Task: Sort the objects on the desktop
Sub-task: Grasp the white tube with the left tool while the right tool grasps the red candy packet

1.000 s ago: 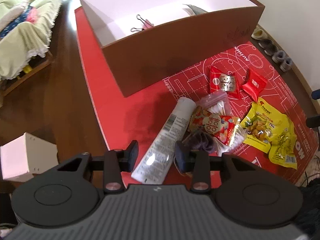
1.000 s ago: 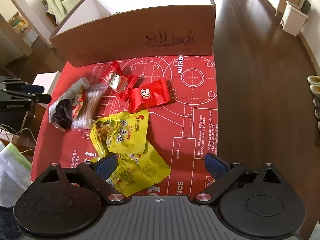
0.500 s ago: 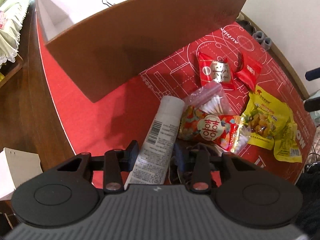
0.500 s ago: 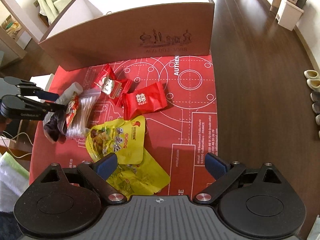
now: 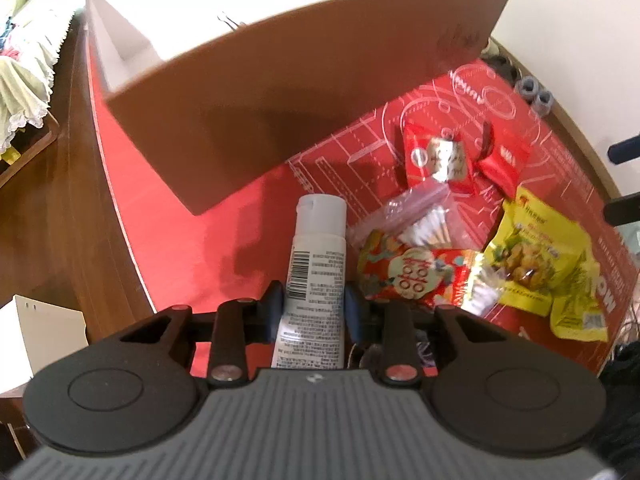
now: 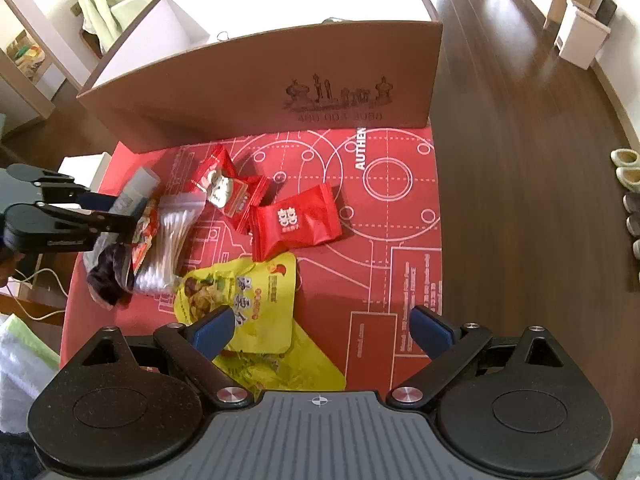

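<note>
My left tool (image 5: 314,306) has come down around the tube (image 5: 316,276), and its pads now press the tube on both sides. The tube lies on the red mat (image 5: 192,264) before the box (image 5: 280,92). My right tool (image 6: 320,326) hangs released above the yellow bags (image 6: 256,300).

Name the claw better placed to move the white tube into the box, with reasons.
Left. The left claw already brackets the white tube, with the box straight ahead. The right claw hangs open over the yellow snack bags.
</note>
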`<state>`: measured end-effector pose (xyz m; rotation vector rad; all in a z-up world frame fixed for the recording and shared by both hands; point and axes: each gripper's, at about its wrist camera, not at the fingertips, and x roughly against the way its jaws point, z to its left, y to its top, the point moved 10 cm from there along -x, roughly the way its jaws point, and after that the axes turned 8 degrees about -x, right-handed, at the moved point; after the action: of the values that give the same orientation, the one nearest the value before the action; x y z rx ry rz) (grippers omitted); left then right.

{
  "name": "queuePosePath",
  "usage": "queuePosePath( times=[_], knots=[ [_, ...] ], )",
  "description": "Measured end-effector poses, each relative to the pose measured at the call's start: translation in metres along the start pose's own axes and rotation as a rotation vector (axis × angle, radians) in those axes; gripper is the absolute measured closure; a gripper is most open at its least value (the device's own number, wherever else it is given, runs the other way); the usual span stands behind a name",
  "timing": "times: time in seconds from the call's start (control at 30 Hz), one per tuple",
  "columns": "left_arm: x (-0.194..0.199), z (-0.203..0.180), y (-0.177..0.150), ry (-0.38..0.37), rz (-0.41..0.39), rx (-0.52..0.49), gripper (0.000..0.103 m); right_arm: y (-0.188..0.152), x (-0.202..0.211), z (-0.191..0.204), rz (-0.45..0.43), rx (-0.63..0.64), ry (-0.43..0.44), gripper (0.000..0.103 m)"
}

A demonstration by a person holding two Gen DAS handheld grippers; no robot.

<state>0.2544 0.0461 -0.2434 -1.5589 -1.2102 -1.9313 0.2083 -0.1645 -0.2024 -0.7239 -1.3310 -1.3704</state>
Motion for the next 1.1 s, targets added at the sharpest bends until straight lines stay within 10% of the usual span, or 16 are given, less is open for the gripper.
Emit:
queuePosePath(
  times=[0.8,1.1],
  knots=[
    [0.026,0.010,0.007,-0.042,-0.068,0.245,0.075,0.041,-0.081,0.035,-0.096,0.233,0.015,0.007],
    [0.029,0.004,0.009,-0.051,-0.060,0.264,0.075,0.037,-0.082,0.034,-0.098,0.314,-0.006,0.041]
  ],
)
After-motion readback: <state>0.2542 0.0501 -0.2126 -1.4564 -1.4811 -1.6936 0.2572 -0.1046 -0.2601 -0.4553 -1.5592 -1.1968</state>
